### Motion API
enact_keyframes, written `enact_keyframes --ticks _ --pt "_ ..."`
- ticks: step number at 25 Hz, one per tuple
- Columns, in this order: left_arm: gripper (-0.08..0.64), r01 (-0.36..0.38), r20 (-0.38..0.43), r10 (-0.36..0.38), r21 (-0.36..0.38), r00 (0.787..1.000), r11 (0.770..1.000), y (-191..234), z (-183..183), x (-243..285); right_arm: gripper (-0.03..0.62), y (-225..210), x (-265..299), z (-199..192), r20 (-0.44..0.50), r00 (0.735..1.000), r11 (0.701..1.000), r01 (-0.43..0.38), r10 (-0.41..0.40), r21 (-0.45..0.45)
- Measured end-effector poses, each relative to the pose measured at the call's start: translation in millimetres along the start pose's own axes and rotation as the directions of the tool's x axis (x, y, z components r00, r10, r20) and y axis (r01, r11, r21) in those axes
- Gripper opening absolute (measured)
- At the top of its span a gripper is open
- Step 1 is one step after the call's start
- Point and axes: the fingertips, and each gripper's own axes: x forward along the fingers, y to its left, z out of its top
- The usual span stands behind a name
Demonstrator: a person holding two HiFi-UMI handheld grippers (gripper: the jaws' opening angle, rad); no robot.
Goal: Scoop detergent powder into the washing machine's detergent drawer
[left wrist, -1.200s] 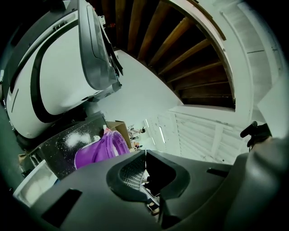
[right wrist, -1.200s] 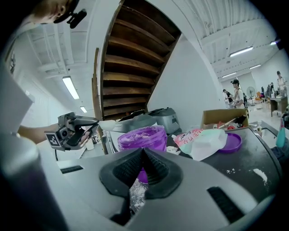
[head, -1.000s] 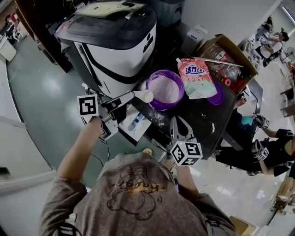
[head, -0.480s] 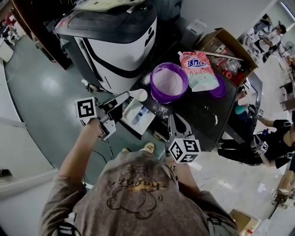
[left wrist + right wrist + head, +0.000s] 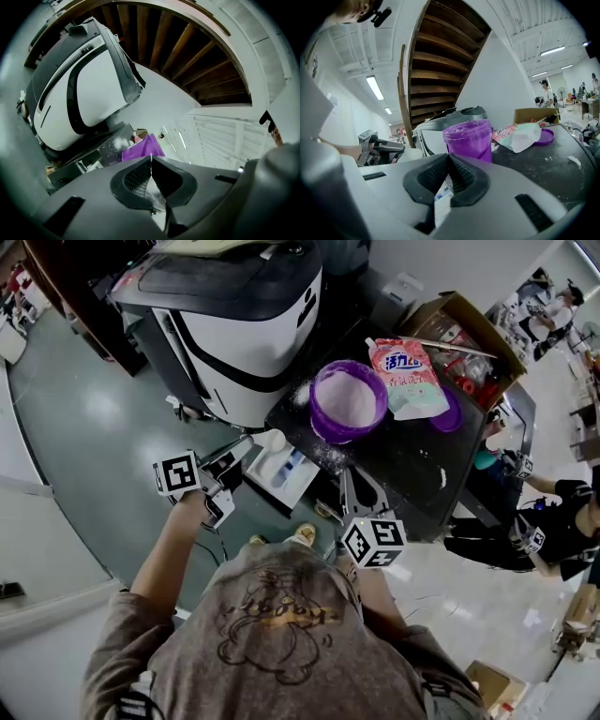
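The white scoop (image 5: 271,440), heaped with powder, hangs just above the open white detergent drawer (image 5: 274,486) of the washing machine (image 5: 239,324). My left gripper (image 5: 234,457) is shut on the scoop's thin handle; in the left gripper view the pads (image 5: 140,176) press a clear strip. The purple tub (image 5: 348,401) of white powder stands on the dark table (image 5: 412,474), to the right of the scoop, and also shows in the right gripper view as the tub (image 5: 468,137). My right gripper (image 5: 355,474) rests near the table's front edge, shut with nothing in it.
A pink-and-white detergent bag (image 5: 406,367) lies behind the tub, with the purple lid (image 5: 446,420) beside it. A cardboard box (image 5: 469,329) stands at the back right. Spilled powder dusts the table. People stand at the far right. Green floor lies left of the machine.
The left gripper has carried the loaded scoop away from the purple tub, down and left, to above the drawer. The right gripper has hardly moved.
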Motion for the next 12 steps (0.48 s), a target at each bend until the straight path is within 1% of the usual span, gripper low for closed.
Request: enact_keyframes --ticks 2,5,6,10,12 --pt "0.023 -0.011 0.008 0.011 -0.012 1.000 1.000 8 -6 -3 -0.003 0 0 -1 0.001 1.000 1.000 0.002 -0.002 0.004" --pt "0.023 -0.058 0.017 0.060 -0.083 0.998 0.995 26 -20 -9 -0.003 2 0 -1 0.004 1.000 1.000 0.002 -0.002 0.006" --pt "0.023 -0.067 0.016 0.069 -0.090 0.998 0.994 31 -24 -11 -0.003 3 1 -1 0.004 1.000 1.000 0.001 -0.001 0.005" --pt "0.023 -0.093 0.015 0.095 -0.084 0.995 0.992 45 -37 -14 -0.003 6 1 -2 0.002 1.000 1.000 0.001 -0.001 0.003" --pt "0.023 -0.125 0.010 0.125 -0.057 0.992 0.991 54 -42 -15 -0.003 6 1 -2 0.004 1.000 1.000 0.002 -0.002 0.003"
